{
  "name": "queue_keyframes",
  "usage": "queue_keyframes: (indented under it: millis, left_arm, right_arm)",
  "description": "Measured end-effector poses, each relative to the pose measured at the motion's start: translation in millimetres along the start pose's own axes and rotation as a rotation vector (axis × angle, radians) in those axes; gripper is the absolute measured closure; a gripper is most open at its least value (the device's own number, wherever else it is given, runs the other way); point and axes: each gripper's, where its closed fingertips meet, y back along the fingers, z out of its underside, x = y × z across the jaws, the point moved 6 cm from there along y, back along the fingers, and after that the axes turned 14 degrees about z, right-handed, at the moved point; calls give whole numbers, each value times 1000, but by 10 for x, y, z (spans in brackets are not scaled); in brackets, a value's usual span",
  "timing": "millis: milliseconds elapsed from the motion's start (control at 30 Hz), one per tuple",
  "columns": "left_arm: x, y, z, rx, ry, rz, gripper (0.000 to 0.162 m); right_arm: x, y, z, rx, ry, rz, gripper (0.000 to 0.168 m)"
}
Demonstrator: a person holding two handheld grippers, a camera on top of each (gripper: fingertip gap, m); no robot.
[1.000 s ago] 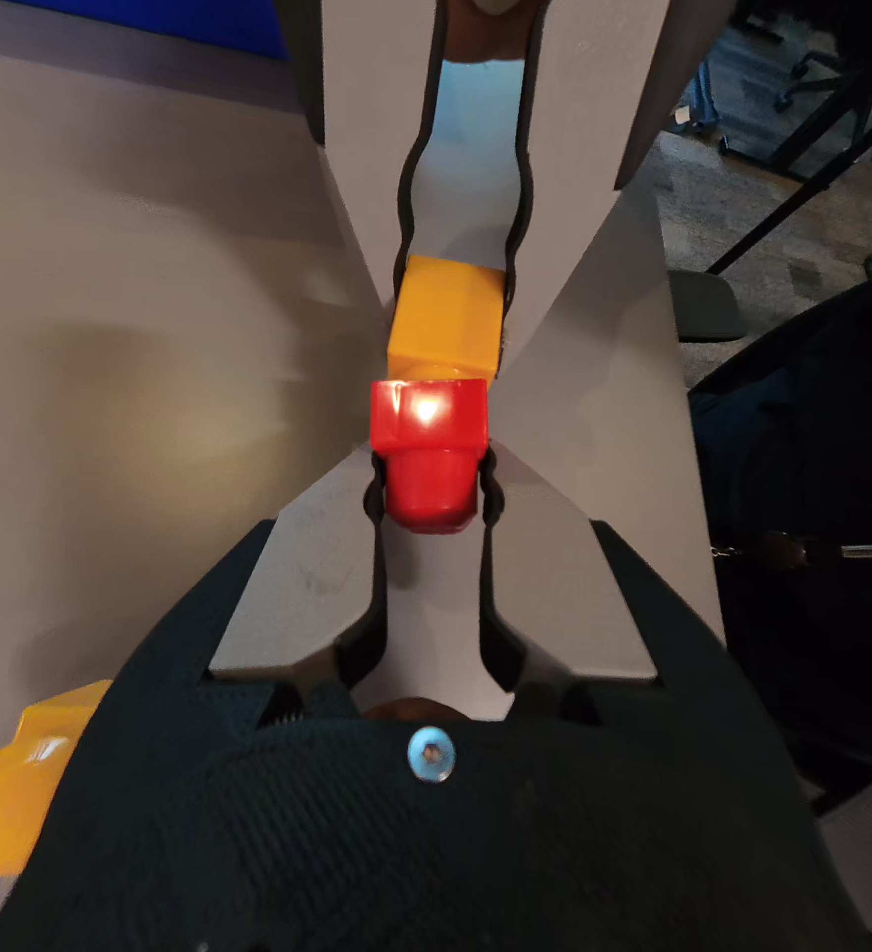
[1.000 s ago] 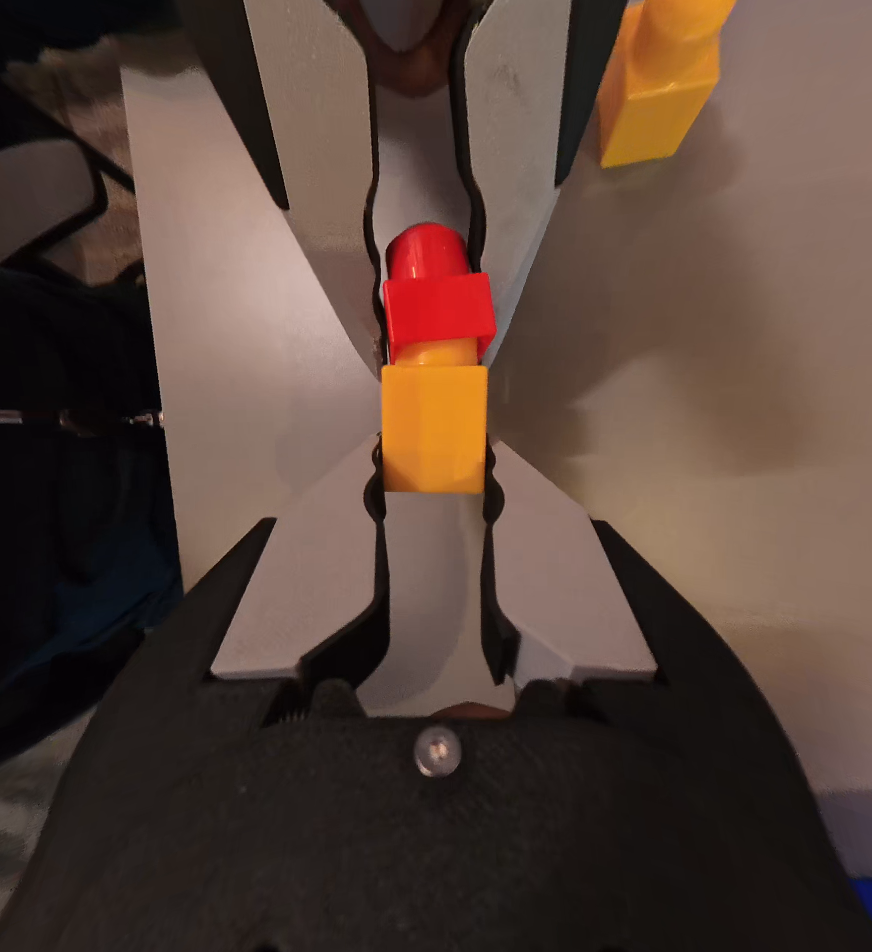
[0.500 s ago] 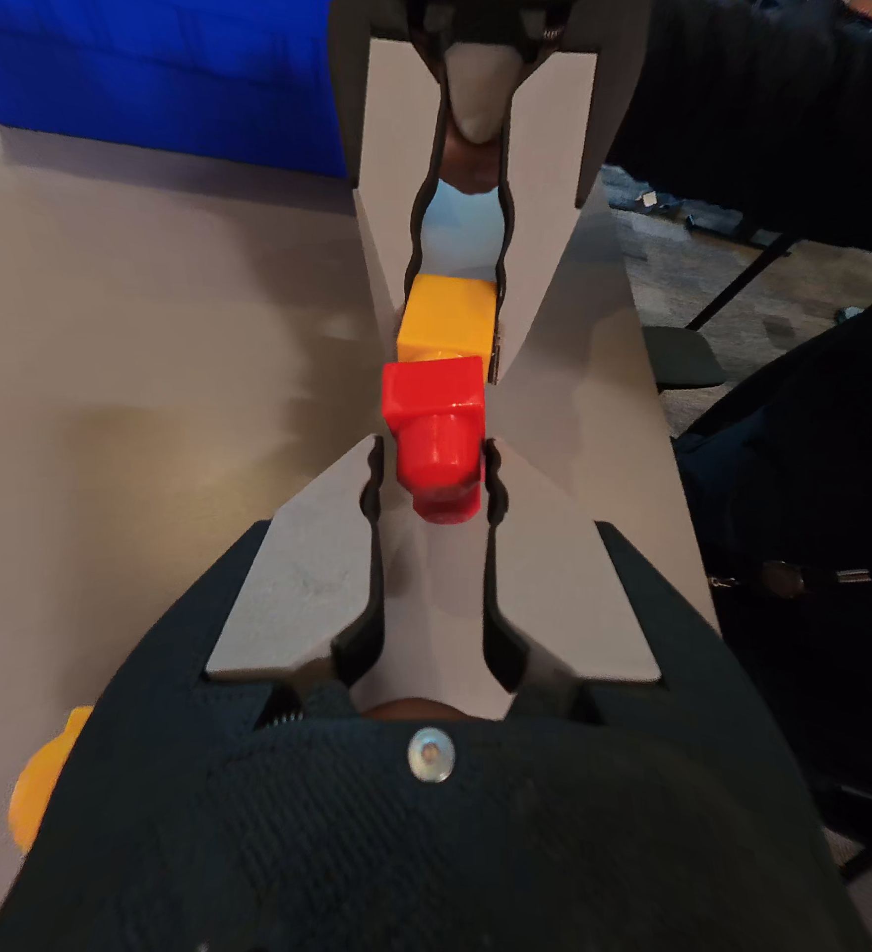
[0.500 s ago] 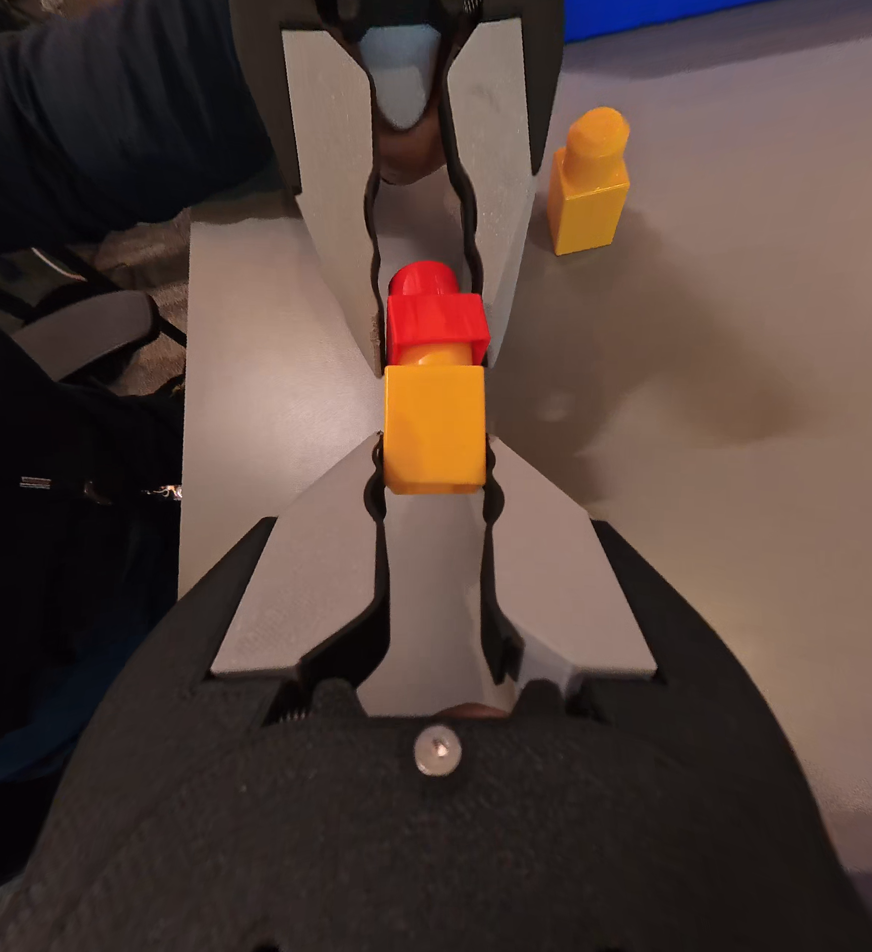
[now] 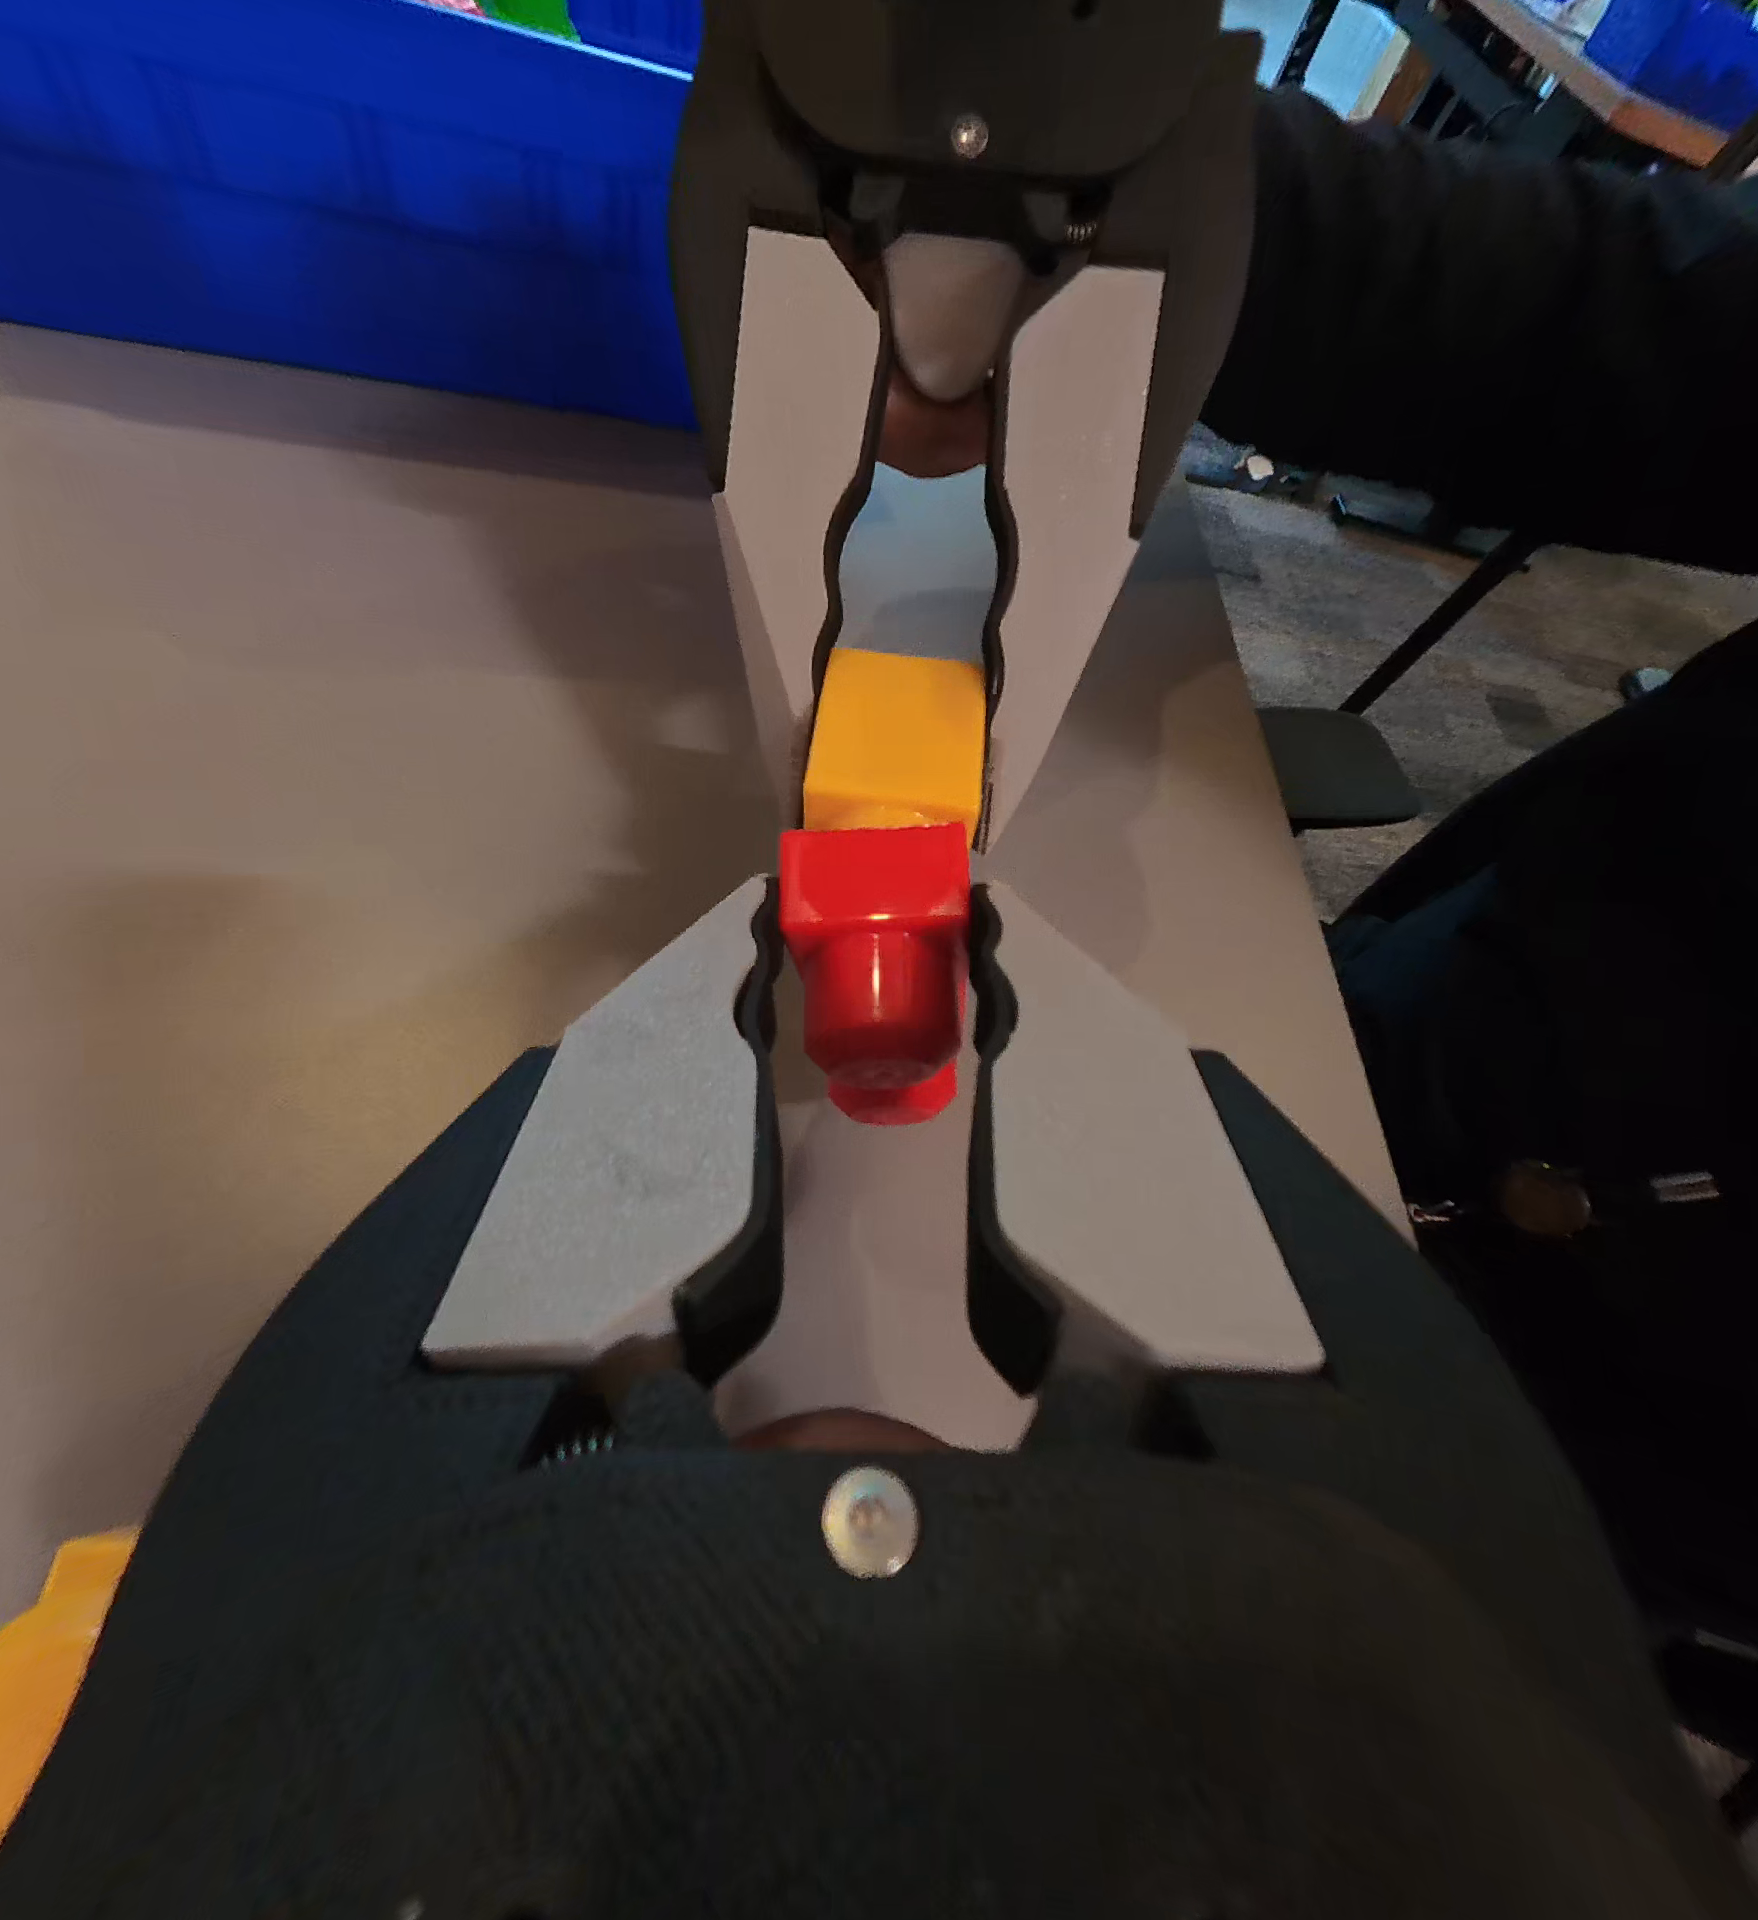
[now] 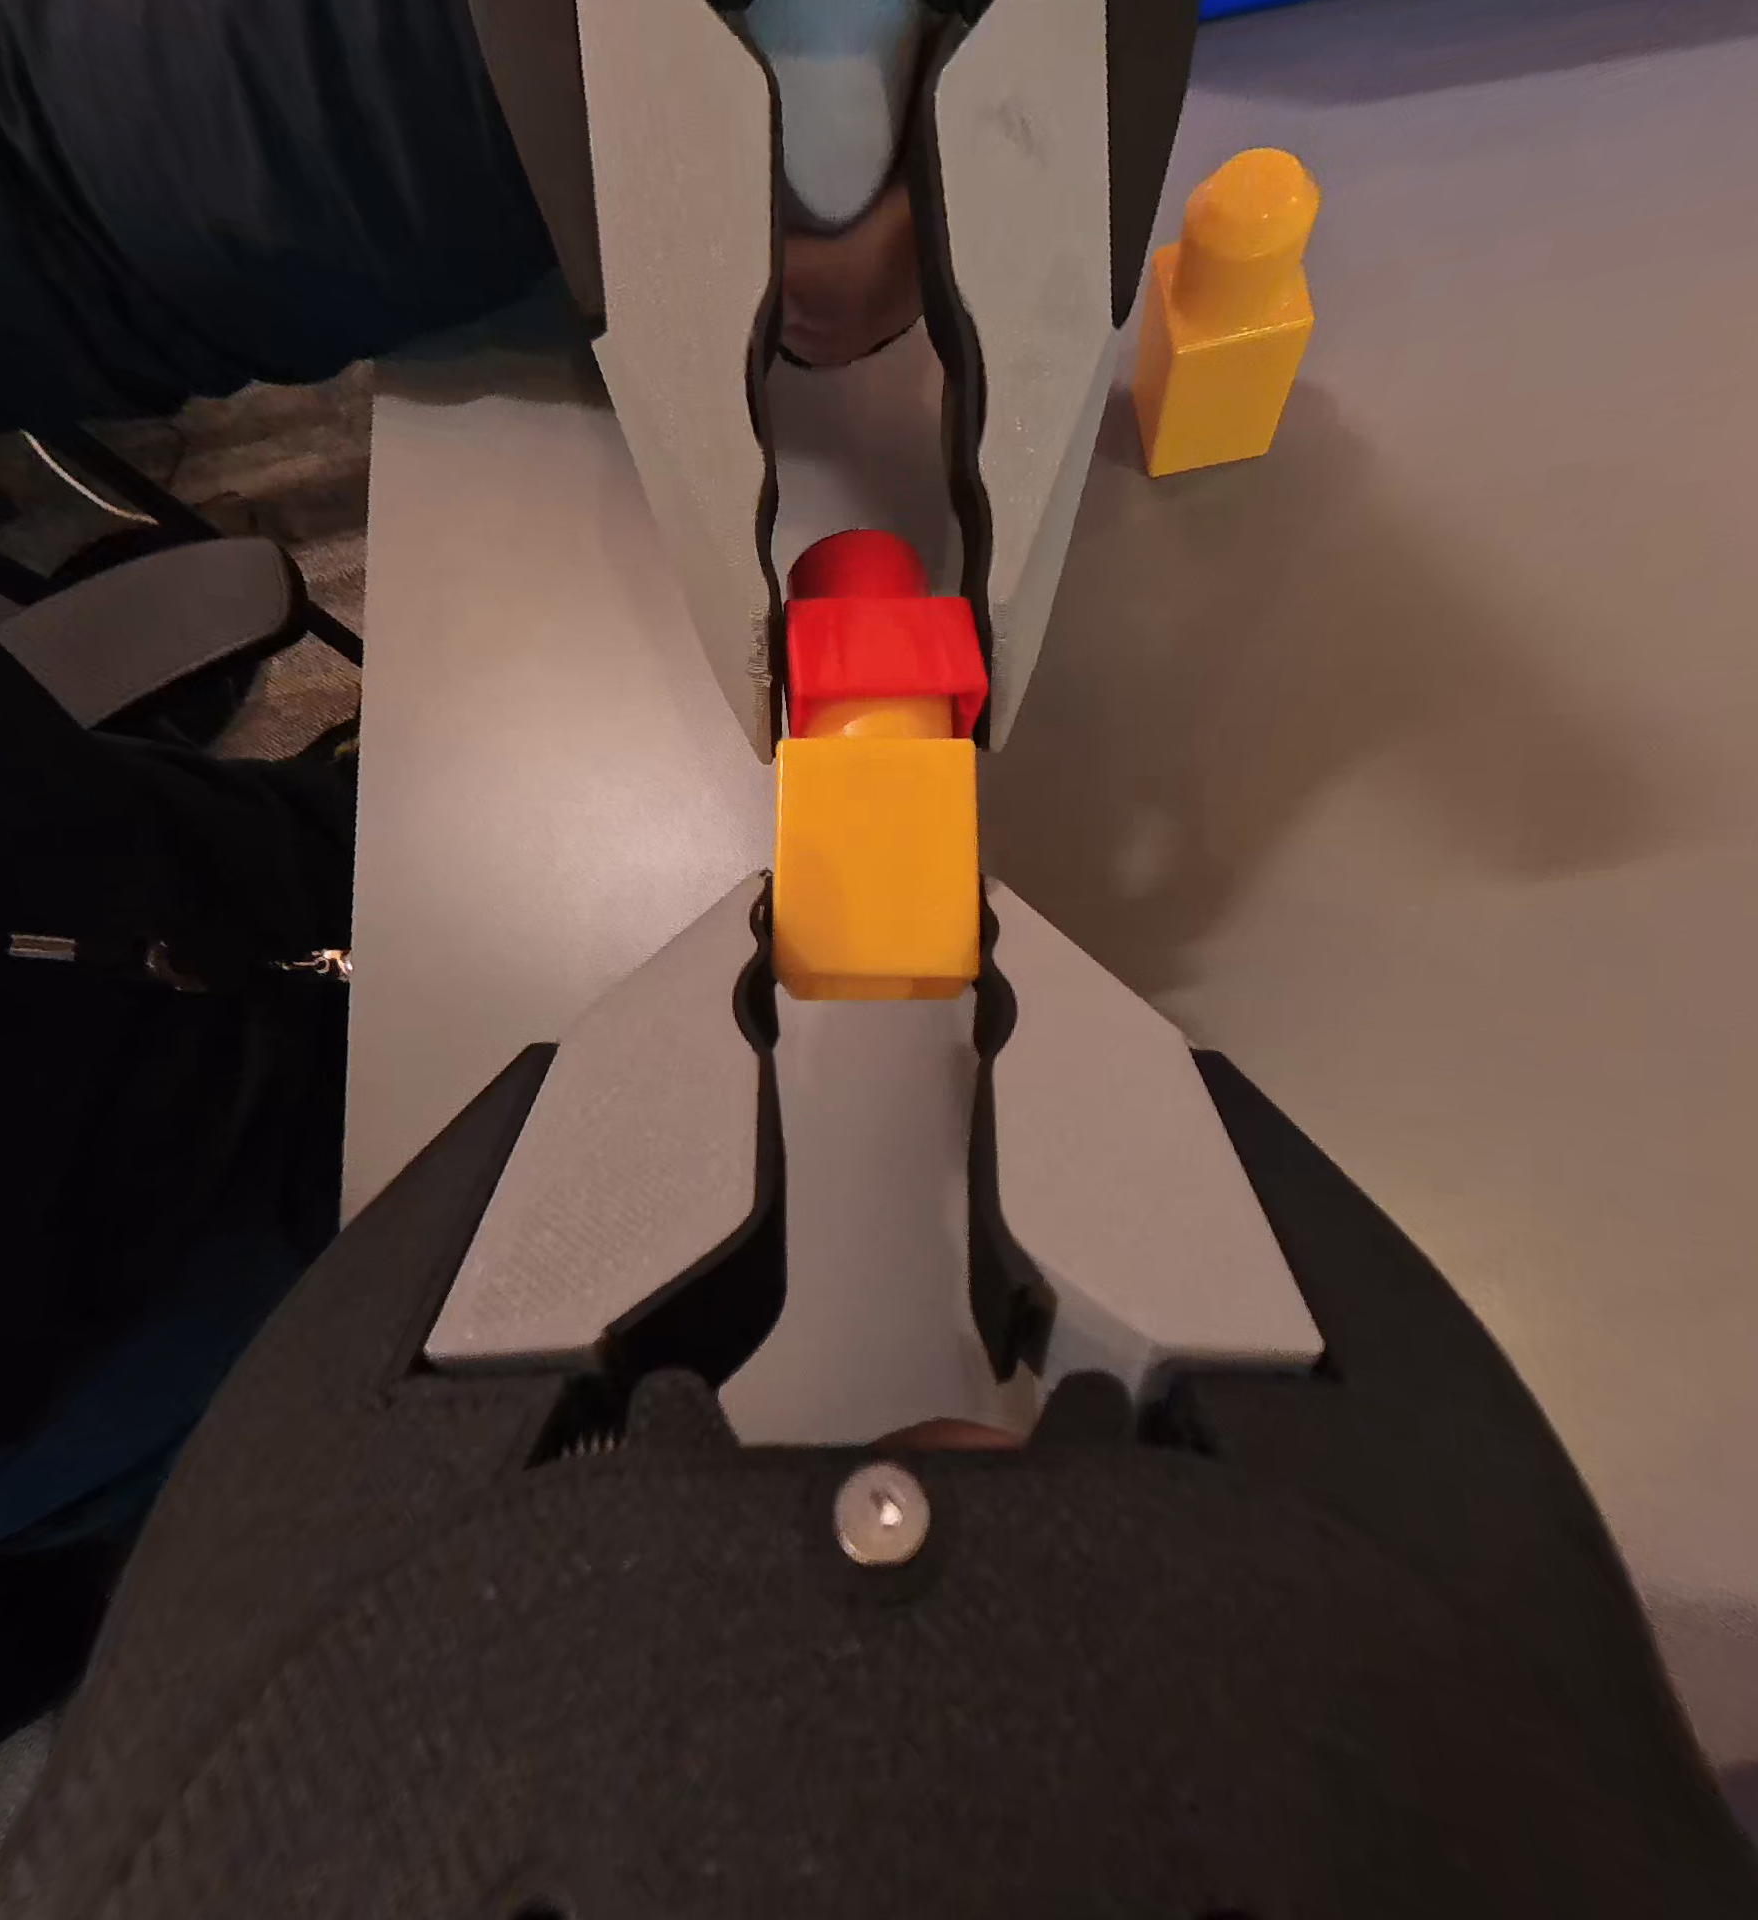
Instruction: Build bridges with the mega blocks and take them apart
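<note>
Grey tabletop (image 6: 1477, 935) lies beneath two facing grippers; left gripper (image 5: 870, 914) clamps the red block (image 5: 875, 935), right gripper (image 6: 875, 914) clamps the yellow block (image 6: 875, 873), studs part-joined above the table; an off-axis pull could jam or fling them; a spare yellow block (image 6: 1228, 343) stands nearby.

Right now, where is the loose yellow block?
In the right wrist view, the loose yellow block stands upright on the grey table, upper right, beside the left gripper.

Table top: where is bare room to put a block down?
Bare table spreads beside the right gripper, below the standing yellow block. More lies left of the left gripper, before the blue bin. Crowded between the grippers.
</note>
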Motion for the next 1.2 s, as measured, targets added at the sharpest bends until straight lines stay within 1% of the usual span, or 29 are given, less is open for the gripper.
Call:
queue_keyframes:
  millis: [133, 200, 233, 300, 367, 467, 533, 600, 667, 800, 900, 1000, 1200]
  left_arm:
    - [49, -44, 40, -74, -31, 1, 129]
    - [53, -73, 54, -128, -74, -49, 129]
    - [48, -75, 44, -134, -83, -70, 130]
    - [38, -48, 21, -94, -53, -50, 130]
    - [7, -6, 8, -49, -28, -35, 129]
    - [-8, 7, 25, -53, -22, -38, 129]
    - [6, 5, 22, -45, -22, -19, 129]
    - [47, -11, 0, -30, -29, 14, 129]
    - [67, -50, -9, -37, -39, 14, 129]
    - [114, -56, -10, -35, -60, 48, 129]
    - [131, 2, -44, -6, -86, 39, 129]
    - [147, 57, -83, 44, -78, 66, 129]
    - [167, 111, -123, 101, -69, 97, 128]
  right_arm:
    - [-74, -13, -33, -42, 181, 78, 135]
    - [-92, -17, -58, -110, 307, 143, 135]
    - [-79, -13, -72, -141, 333, 160, 136]
    - [-48, -2, -102, -159, 275, 119, 136]
    - [-13, -14, -114, -131, 194, 84, 136]
    - [-2, -77, -63, -77, 91, 48, 136]
    - [-14, -111, -13, -25, -16, -30, 136]
    - [-24, -106, 25, 26, -139, -158, 135]
    - [-18, -93, 60, 44, -183, -232, 136]
    - [-43, -80, 45, 92, -101, -243, 136]
    - [-51, -49, -24, 172, -27, -188, 136]
    - [-81, -40, -78, 238, 49, -103, 135]
    - [-124, -45, -148, 298, 139, -8, 134]
